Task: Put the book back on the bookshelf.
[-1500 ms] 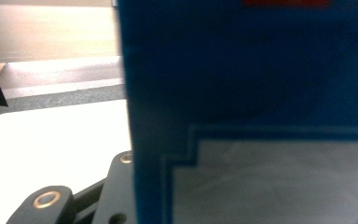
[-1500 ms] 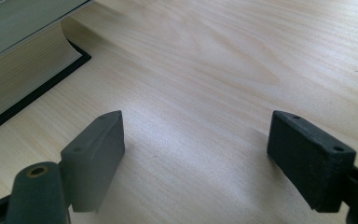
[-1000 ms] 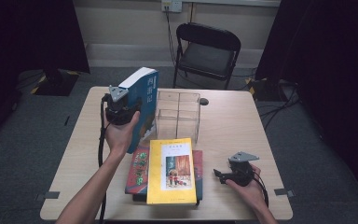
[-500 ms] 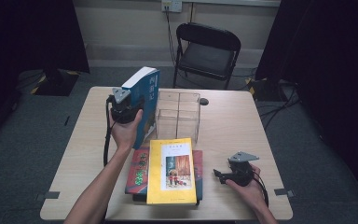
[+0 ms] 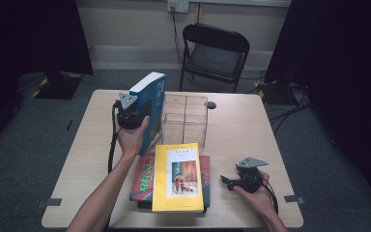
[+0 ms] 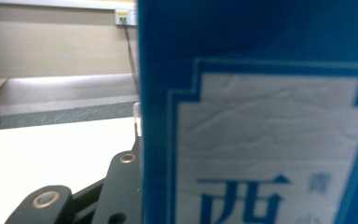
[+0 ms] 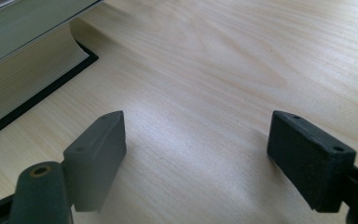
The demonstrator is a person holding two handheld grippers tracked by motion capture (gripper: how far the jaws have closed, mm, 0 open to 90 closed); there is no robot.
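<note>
Left hand-held gripper [image 5: 136, 112] pinches the blue book [image 5: 150, 108] by its lower part, jaws clamped across the cover; book stands upright, slightly tilted, near the table's [image 5: 251, 125] far-left area, just beside the clear acrylic organizer [image 5: 184, 118]. Right hand-held gripper [image 5: 232, 182] rests near the table's front-right edge, jaws spread, nothing between them [image 7: 196, 154].

Risks, my read:
- Grip is low on a tall, heavy book, so it can pivot in the jaws and tip toward the organizer wall.
- If the bottom edge catches the organizer rim on the way into a compartment, the light plastic box can slide or tip; nothing braces it.
- Jaws letting go early means the book topples onto the book stack [image 5: 178, 176] at the front edge.

Book: thick hardback-looking volume, blue cover with a pale panel and blue Chinese characters [image 6: 279, 154], white page block on top. Rigid, smooth cover, probably slippery.
</note>
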